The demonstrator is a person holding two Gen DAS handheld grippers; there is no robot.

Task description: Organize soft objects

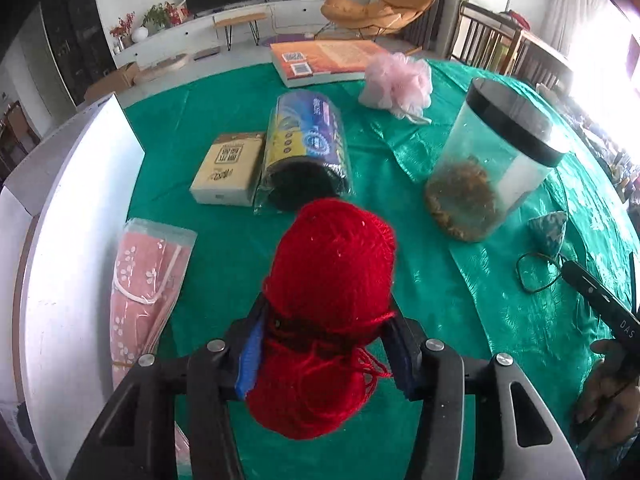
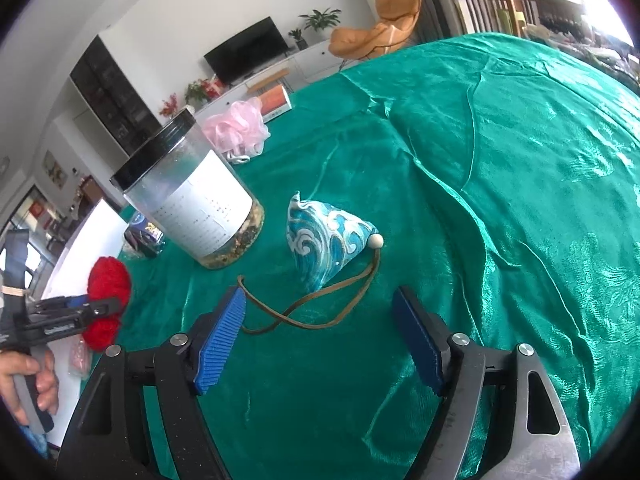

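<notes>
Left wrist view alone gives us the tissue pack (image 1: 228,168), bag roll (image 1: 306,148) and pink packet (image 1: 148,280); right wrist view alone gives us the blue pouch (image 2: 326,240) with cord at 12 o'clock. Left gripper (image 1: 324,336) jaws clamped on the red yarn ball (image 1: 332,280), held above the counter (image 1: 460,300). Right gripper (image 2: 320,340) jaws wide apart, empty. Green cloth, jar (image 2: 192,196), pink loofah (image 1: 400,80); living room behind.
</notes>
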